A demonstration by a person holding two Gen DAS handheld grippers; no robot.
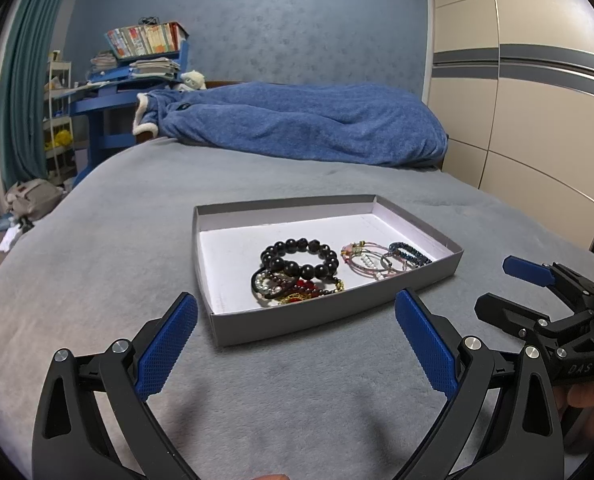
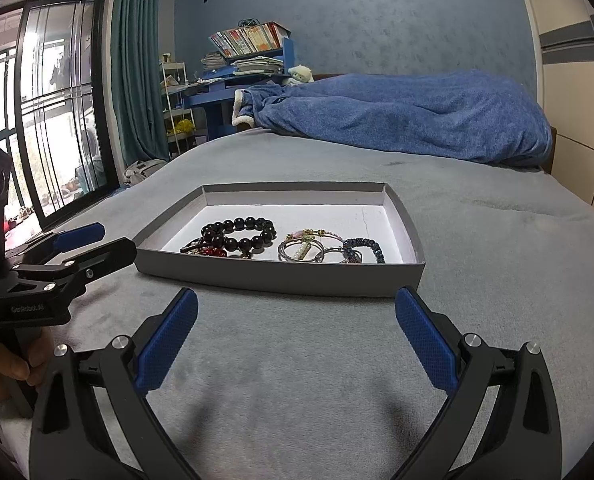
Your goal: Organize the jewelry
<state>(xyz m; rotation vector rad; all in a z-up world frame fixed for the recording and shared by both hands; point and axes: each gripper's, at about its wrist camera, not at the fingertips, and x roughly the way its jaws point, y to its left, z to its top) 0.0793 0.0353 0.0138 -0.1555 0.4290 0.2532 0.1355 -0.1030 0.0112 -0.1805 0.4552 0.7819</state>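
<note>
Grey tray (image 1: 233, 330) on bed (image 1: 97, 240) holds black bead bracelet (image 1: 299, 258). Left gripper (image 1: 295, 344) and right gripper (image 2: 295, 344): fingers spread, empty, near tray.

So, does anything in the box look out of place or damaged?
Nothing is spilled: all the jewelry lies inside the box. The black bead bracelet overlaps a tangle of red and gold pieces, so they are not sorted. A thin crack-like line runs across the box floor.
</note>
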